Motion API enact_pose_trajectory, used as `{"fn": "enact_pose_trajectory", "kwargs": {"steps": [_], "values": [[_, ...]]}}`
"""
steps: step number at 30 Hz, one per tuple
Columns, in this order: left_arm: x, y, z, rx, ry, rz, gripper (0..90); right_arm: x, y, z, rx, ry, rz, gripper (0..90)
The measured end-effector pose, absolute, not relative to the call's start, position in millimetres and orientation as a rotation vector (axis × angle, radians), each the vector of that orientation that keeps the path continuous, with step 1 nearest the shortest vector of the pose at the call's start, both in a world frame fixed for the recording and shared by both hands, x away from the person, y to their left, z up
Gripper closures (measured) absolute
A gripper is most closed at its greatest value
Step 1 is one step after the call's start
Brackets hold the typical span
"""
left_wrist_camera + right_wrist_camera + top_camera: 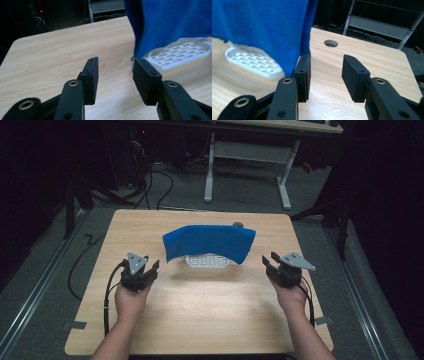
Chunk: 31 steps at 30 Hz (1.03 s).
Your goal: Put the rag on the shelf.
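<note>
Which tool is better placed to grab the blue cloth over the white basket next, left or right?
Near even; slight edge left. The left tool is open beside the blue cloth's lower left corner. The right tool is also open, beside the cloth's right edge, over the white basket.

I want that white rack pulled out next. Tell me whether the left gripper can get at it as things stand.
Probably not cleanly: the blue cloth drapes over the white rack, hanging between it and the open left gripper.

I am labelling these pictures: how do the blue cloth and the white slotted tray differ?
The blue cloth is soft and hangs arched above the table; the white slotted tray is rigid and lies flat on it. The cloth is plain and wider; the tray has rows of slots. Both are between the open grippers.
</note>
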State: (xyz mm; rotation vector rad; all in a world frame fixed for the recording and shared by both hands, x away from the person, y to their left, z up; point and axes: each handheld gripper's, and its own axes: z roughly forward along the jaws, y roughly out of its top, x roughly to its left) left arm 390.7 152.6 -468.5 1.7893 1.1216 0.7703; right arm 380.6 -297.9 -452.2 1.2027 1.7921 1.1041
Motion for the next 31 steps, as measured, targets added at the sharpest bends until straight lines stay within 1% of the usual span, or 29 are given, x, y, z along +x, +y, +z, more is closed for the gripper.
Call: {"fn": "enact_pose_trajectory", "kwargs": {"steps": [6, 13, 16, 19, 21, 25, 28, 31], "values": [[370, 148, -472, 1.807, 1.082, 0.705, 54.6, 358, -294, -449, 1.182, 1.797, 1.135, 57.8], [342, 138, -486, 1.861, 1.025, 0.596, 51.7, 330, -286, -456, 1.188, 1.810, 1.115, 56.9], [329, 131, -495, 1.884, 0.993, 0.557, 50.1, 317, -280, -463, 1.183, 1.826, 1.118, 54.6], [316, 121, -504, 1.934, 0.939, 0.554, 48.9, 305, -271, -471, 1.178, 1.844, 1.104, 52.3], [310, 117, -509, 1.954, 0.918, 0.537, 48.6, 297, -265, -479, 1.183, 1.865, 1.104, 49.1], [302, 100, -517, 2.020, 0.852, 0.476, 47.6, 282, -257, -500, 1.195, 1.931, 1.070, 47.8], [302, 96, -516, 2.036, 0.820, 0.493, 46.9, 279, -254, -506, 1.177, 1.970, 1.044, 47.3], [304, 98, -517, 2.029, 0.833, 0.481, 46.6, 281, -254, -507, 1.202, 1.965, 1.057, 47.1]]}}
